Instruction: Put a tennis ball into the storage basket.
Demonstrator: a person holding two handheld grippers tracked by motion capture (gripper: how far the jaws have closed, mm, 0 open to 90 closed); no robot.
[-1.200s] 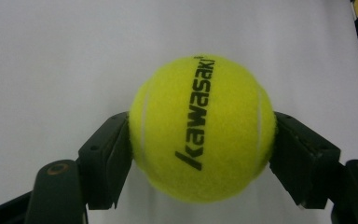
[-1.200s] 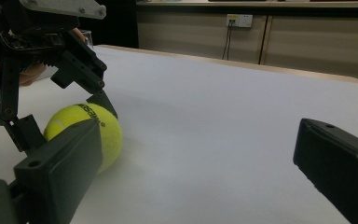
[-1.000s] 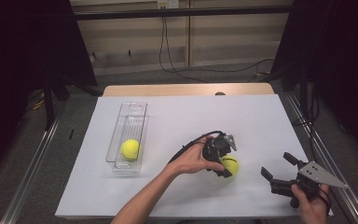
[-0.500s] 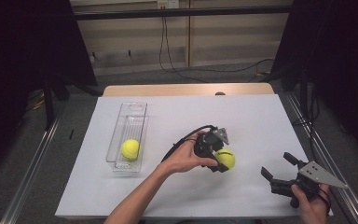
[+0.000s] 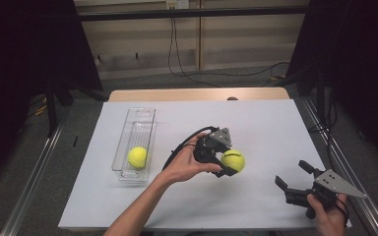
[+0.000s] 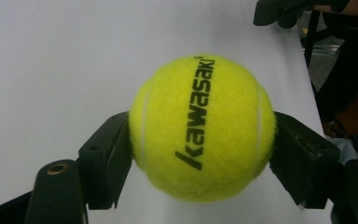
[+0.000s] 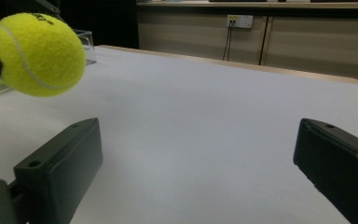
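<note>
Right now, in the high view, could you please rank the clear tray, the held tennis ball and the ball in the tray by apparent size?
1. Clear tray, largest.
2. Held tennis ball and ball in the tray: they look alike; the held one looks slightly bigger, perhaps only because it is lifted nearer the camera.

1. The high view hangs above my side, looking forward and down over the whole white-covered table [image 5: 256, 123].
2. The camera on my left gripper [image 5: 226, 166] looks along its black jaws, very close on the yellow felt tennis ball [image 6: 203, 127].
3. The camera on my right gripper [image 5: 295, 178] sits low, facing level across the table; it shares that ball [image 7: 37, 53] with both other views.
</note>
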